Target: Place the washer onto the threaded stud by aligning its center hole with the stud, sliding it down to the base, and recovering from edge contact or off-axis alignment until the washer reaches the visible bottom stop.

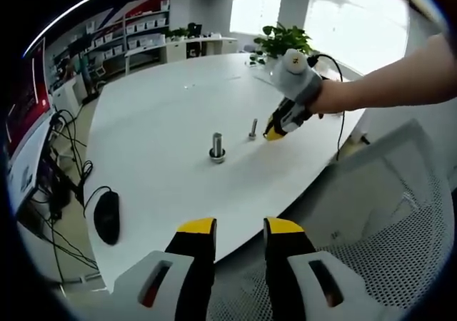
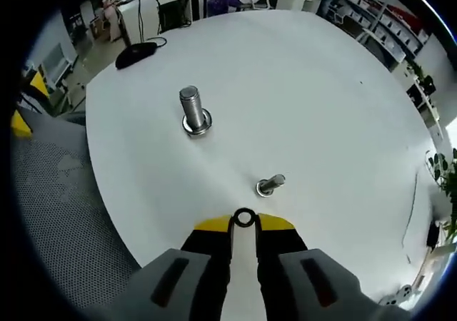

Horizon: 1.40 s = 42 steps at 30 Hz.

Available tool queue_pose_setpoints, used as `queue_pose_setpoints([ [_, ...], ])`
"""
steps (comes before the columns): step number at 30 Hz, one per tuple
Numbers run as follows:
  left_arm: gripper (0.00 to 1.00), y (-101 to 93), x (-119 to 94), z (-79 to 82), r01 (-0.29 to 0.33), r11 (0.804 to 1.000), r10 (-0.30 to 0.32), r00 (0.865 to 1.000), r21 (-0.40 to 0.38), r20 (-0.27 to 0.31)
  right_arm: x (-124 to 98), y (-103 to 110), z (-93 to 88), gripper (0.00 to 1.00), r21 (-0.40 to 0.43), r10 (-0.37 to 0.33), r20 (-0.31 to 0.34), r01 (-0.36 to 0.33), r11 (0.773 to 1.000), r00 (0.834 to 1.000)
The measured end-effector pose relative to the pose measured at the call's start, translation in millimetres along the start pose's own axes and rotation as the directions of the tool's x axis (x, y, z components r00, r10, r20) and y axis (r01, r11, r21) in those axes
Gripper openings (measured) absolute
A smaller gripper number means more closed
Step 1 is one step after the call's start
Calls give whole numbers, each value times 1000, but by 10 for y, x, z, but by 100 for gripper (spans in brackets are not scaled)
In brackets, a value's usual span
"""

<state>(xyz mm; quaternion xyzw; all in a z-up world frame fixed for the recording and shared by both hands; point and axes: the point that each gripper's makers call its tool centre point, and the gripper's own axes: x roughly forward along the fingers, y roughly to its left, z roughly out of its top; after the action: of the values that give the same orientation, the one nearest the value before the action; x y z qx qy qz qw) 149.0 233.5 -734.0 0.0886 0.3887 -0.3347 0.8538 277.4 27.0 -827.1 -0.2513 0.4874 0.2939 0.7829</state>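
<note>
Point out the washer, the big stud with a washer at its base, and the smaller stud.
washer (image 2: 244,217): right gripper view, ring's rim, between the tool's tips.
big stud (image 2: 191,105): right gripper view, threaded shaft.
smaller stud (image 2: 270,185): right gripper view, its shaft.

Two upright threaded steel studs are counted on the white table (image 2: 321,107): one large (image 2: 193,110) and one small (image 2: 270,185). One small dark metal ring washer (image 2: 244,217) is seen, one black computer mouse (image 1: 107,217), and one green potted plant (image 1: 282,41).
</note>
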Motion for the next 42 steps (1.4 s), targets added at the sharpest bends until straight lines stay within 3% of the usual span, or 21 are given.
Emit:
queue_pose_setpoints([
  [14,25,14,-4,19,-1,1000,1,1000,-8,12,-143,-163,250,14,42,-47,97,43,998,994],
  [20,25,13,4,9,1,1000,-1,1000,-9,6,-160,-199,340,14,13,-69,129,68,998,989],
  [42,25,16,12,-18,-3,1000,3,1000,-14,-9,-37,-201,326,14,0,-35,103,35,999,994],
])
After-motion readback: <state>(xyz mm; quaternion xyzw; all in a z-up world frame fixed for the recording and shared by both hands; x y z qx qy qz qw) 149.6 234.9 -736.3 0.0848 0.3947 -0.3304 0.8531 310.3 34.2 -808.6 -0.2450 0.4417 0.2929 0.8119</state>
